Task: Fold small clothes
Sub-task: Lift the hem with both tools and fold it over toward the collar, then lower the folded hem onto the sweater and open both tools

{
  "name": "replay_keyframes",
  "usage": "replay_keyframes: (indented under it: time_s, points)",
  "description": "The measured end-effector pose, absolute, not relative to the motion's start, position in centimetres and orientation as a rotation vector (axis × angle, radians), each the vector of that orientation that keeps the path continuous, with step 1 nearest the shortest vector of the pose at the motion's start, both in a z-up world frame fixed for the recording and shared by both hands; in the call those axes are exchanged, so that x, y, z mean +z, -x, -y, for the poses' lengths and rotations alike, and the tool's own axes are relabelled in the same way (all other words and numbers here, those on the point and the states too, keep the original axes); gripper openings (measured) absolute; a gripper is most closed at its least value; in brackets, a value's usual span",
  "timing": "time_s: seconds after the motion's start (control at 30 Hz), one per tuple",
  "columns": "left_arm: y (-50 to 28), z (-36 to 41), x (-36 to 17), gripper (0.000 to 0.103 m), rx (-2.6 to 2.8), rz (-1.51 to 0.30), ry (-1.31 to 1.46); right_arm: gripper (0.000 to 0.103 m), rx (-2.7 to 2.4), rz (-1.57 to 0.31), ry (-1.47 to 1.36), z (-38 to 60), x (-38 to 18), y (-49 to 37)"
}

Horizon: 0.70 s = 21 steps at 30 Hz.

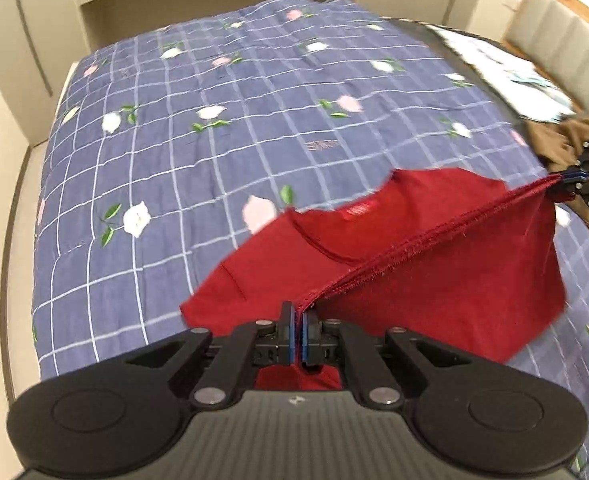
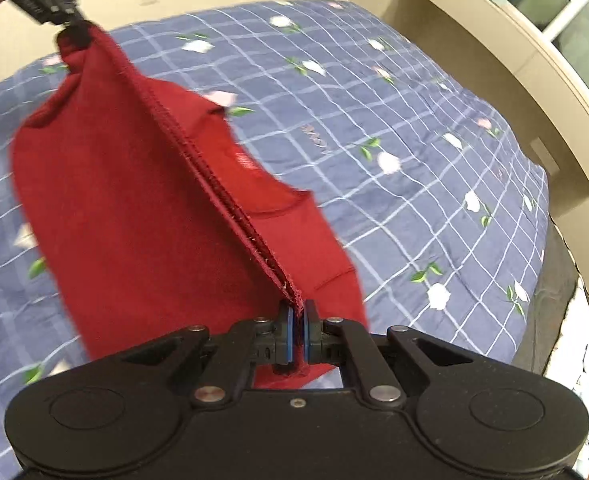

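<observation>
Pale cabinets (image 1: 26, 32) and cream walls close the room behind a bed, over which a blue checked quilt (image 1: 198, 168) scattered with white and pink flowers is spread. At the left of the left wrist view only the quilt is seen, running to the bed's edge. Toward the middle, a red shirt (image 1: 434, 280) is held up off the quilt, its neckline and a small red label turned to the camera, one short sleeve hanging toward the left. The left gripper (image 1: 298, 316) is seen at the bottom centre, its blue-padded jaws pressed together on one corner of the shirt's stitched hem. From there the hem is drawn taut upward and to the right, where the right gripper (image 1: 572, 176) is clamped on the other corner. Behind that gripper a brown garment (image 1: 562, 140) lies crumpled at the quilt's edge, and a white printed cloth (image 1: 506, 68) is seen beside a padded headboard (image 1: 562, 36).

In the right wrist view the left gripper (image 2: 70, 26) is found at the upper left, pinching the bunched hem corner. The hem runs down to the right gripper (image 2: 299, 312) at the bottom centre, whose jaws are closed on the fabric. The shirt's body hangs on both sides of the hem above the quilt. At the far right a beige ledge (image 2: 494, 60) and a window (image 2: 566, 4) are seen.
</observation>
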<state>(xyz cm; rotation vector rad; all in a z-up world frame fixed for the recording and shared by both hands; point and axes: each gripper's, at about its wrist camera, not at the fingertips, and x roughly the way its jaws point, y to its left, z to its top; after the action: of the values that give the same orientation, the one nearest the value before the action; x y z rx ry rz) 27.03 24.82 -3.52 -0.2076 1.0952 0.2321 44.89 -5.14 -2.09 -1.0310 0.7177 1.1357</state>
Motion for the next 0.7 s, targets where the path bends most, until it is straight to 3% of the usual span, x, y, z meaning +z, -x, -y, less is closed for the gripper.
replay_keyframes:
  time_s: [0.3, 0.37, 0.43, 0.47, 0.53, 0.6, 0.63, 0.67, 0.7]
  points:
    - [-29.5, -29.9, -9.0, 0.004, 0.398, -1.074, 0.450, 0.004, 1.044, -0.762, 1.050, -2.1, -6.9, -49.9]
    - [-29.6, -30.4, -9.6, 0.011, 0.416, -1.052, 0.477, 0.004, 1.025, -0.772, 1.057, -3.1, -7.9, -50.2]
    - [-29.3, -31.0, -9.8, 0.038, 0.457, -1.028, 0.515, 0.004, 0.999, -0.785, 1.062, -3.7, -8.9, -50.4]
    - [-29.0, -31.2, -9.7, 0.047, 0.484, -1.009, 0.523, 0.005, 0.986, -0.792, 1.064, -3.9, -9.3, -50.5]
    - [-27.7, -31.8, -9.4, 0.078, 0.516, -0.962, 0.548, 0.007, 0.955, -0.802, 1.062, -4.1, -10.1, -50.8]
    - [-26.1, -32.4, -9.0, 0.082, 0.537, -0.920, 0.560, 0.020, 0.929, -0.795, 1.048, -3.9, -10.5, -50.9]
    - [-25.1, -32.6, -8.8, 0.085, 0.551, -0.899, 0.561, 0.042, 0.912, -0.785, 1.044, -3.7, -10.6, -50.9]
    - [-23.9, -32.8, -8.7, 0.088, 0.563, -0.882, 0.564, 0.057, 0.887, -0.767, 1.039, -3.4, -10.7, -50.9]
    - [-22.5, -32.9, -8.7, 0.089, 0.574, -0.869, 0.569, 0.059, 0.871, -0.749, 1.033, -3.0, -10.7, -50.9]
